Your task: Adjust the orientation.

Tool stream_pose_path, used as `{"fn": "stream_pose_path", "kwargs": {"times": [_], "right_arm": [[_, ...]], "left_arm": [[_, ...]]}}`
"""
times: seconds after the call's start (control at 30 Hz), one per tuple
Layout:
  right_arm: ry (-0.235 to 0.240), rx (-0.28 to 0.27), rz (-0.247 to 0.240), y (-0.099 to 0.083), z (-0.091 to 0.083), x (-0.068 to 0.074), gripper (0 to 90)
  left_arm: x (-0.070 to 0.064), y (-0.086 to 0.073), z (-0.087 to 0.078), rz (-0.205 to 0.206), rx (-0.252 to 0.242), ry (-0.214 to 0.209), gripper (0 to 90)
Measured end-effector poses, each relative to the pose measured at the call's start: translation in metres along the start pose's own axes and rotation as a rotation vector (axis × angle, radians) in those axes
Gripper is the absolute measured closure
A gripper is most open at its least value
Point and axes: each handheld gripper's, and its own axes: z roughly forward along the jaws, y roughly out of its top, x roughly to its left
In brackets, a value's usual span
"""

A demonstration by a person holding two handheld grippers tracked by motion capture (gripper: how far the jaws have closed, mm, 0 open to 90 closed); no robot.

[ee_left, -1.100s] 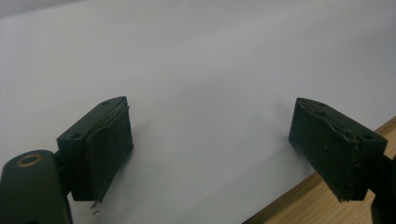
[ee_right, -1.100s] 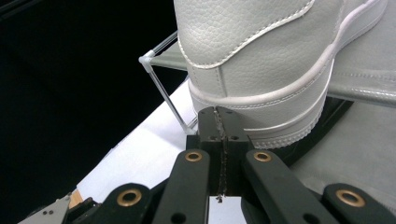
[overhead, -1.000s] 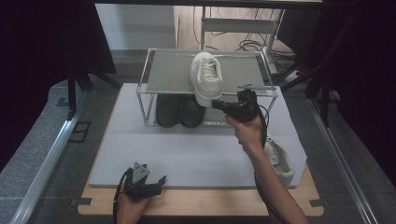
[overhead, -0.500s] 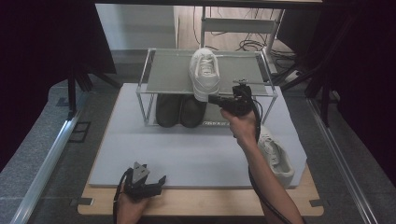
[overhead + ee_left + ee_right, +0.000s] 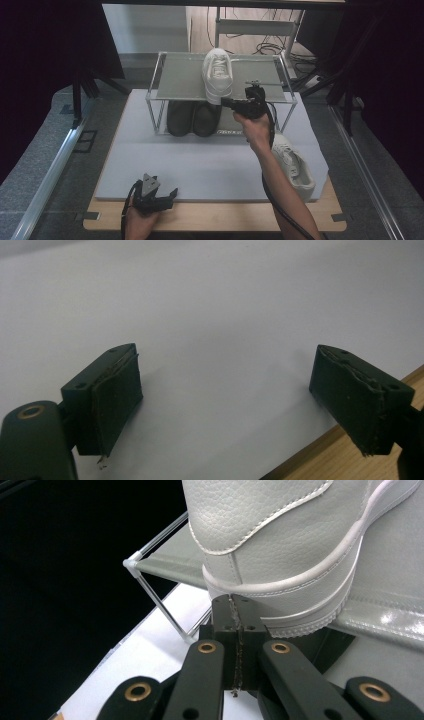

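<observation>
A white sneaker [image 5: 217,75] lies on top of a metal-framed rack [image 5: 180,75], its heel [image 5: 280,545] hanging over the rack's near edge. My right gripper [image 5: 226,103] is shut with nothing between its jaws, and its closed tips [image 5: 235,605] rest against the sole at that heel. Near the front edge of the grey mat [image 5: 200,160], my left gripper [image 5: 170,196] stands open and empty just above the mat [image 5: 227,400]. A second white sneaker [image 5: 294,165] lies on the mat's right side, beside the right forearm.
A pair of black shoes [image 5: 192,119] stands under the rack. The mat lies on a wooden board [image 5: 225,219], whose edge [image 5: 350,450] shows by the left gripper. Metal rails run along both sides of the table.
My right gripper has moved forward and a little left, up to the heel of the white sneaker on the rack. The left gripper has stayed where it was.
</observation>
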Motion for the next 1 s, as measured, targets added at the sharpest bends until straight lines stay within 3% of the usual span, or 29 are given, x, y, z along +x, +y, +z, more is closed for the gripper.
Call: {"fn": "stream_pose_path", "kwargs": {"times": [0.4,0.6,1.0], "right_arm": [[0.004,-0.004,0.005,0.004,0.014,0.001,90.0],[0.003,-0.004,-0.019,0.005,0.021,0.003,90.0],[-0.020,0.009,-0.053,0.001,0.009,0.003,88.2]], "left_arm": [[0.000,0.000,0.000,0.000,0.000,0.000,13.1],[0.000,0.000,0.000,0.002,0.000,0.001,13.1],[0.000,0.000,0.000,0.001,0.000,0.000,13.1]]}}
